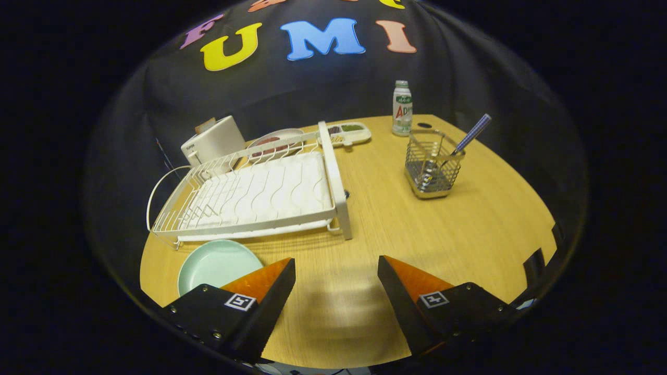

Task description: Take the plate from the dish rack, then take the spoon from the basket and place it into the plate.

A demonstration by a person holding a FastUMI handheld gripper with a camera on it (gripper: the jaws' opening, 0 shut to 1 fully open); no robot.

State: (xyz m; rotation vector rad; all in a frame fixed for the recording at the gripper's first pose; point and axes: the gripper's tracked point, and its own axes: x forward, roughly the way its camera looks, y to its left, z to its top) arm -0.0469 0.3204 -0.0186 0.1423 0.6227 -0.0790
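A pale green plate (pixel 216 264) lies flat on the wooden table (pixel 443 245), in front of the white dish rack (pixel 260 194) and partly behind my left finger. The rack's wire slots hold nothing. A wire basket (pixel 432 164) stands far ahead to the right, with a spoon (pixel 471 134) leaning out of it, its checked blue handle pointing up and right. My gripper (pixel 336 271) hovers above the table's near part, open, with only bare wood between its fingers.
A white toaster (pixel 212 139) sits behind the rack. A round dish (pixel 276 139) and a white divided tray (pixel 350 133) of food lie at the back. A small white drink bottle (pixel 402 108) stands beyond the basket.
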